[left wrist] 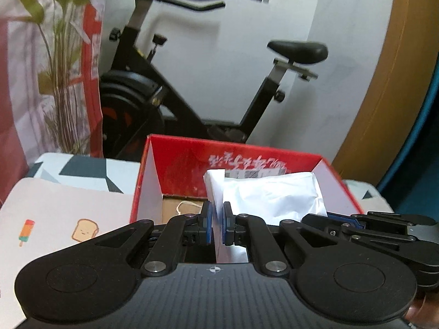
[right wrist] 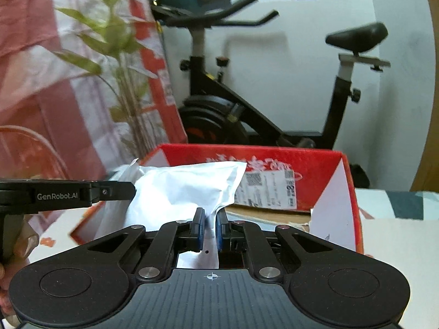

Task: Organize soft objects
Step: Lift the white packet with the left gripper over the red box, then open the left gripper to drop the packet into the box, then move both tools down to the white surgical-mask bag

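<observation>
1. The left gripper (left wrist: pixel 218 223) is clenched on the near left edge of a white soft packet (left wrist: pixel 270 196); its blue pads (left wrist: pixel 209 224) pinch a thin fold of the white film between them.
2. The right gripper (right wrist: pixel 210 229) is likewise clamped on the same white soft packet (right wrist: pixel 189 189), gripping its near right edge; the film runs down between the pads and shows below them.
3. The packet hangs between the two tools, over the near part of an open red cardboard box (left wrist: pixel 189 161); in the right wrist view its left end juts past the box's left wall; whether its underside touches the box floor cannot be told.
4. The box (right wrist: pixel 323 164) has white inner side flaps, a brown cardboard floor, and a printed shipping label (right wrist: pixel 267 190) on its far inner wall; it stands on a surface covered by a printed cloth (left wrist: pixel 55 219) showing a toast slice and an ice lolly.
5. Behind the box stands a black exercise bike (left wrist: pixel 170 96) against a pale wall; a green plant (left wrist: pixel 63 54) rises to its left.
</observation>
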The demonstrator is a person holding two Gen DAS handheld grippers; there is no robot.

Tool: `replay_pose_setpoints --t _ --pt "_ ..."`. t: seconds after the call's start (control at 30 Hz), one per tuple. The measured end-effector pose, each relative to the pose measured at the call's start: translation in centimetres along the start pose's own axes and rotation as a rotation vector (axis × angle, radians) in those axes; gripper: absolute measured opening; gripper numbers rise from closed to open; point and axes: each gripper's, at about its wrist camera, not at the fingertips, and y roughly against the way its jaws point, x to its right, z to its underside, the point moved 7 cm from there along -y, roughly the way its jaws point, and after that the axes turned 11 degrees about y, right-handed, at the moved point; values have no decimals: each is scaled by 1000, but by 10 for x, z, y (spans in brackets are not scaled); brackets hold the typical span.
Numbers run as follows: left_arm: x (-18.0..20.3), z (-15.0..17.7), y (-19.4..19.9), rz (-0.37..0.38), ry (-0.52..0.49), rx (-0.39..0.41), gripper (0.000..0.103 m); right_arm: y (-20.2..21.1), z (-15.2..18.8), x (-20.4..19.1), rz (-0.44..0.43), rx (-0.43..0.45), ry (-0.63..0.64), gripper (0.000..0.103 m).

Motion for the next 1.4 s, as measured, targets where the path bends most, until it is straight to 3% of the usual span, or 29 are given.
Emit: replay_pose_setpoints --t 0.27,0.43,0.53,0.6,0.67,0.7,0.8,0.97,1.17,1.4 --pt "-5 18 -26 -14 -27 -103 9 -28 27 11 8 -96 -37 8" --pt "-6 21 -26 1 -32 -113 12 -30 37 12 12 -128 -47 9" --pt "-3 20 -21 9 -44 -106 15 -27 39 11 25 -146 -28 15" --pt "-1 19 -15 11 -54 -93 23 -24 40 10 42 -152 -17 18" --pt "0 17 -7 13 -60 -73 42 -18 39 10 57 -146 -7 21" --pt "1 17 -2 13 -63 -64 46 -14 38 9 60 -137 0 22" --pt "3 18 12 7 -80 -44 59 -1 34 8 82 -120 31 29" --pt "6 22 38 2 -96 -18 99 27 29 0 103 -75 81 68" --pt "3 36 69 -31 -111 -6 103 65 30 -8 96 -12 85 101" --pt "-9 59 104 -43 -68 -3 103 109 44 -10 98 35 44 103"
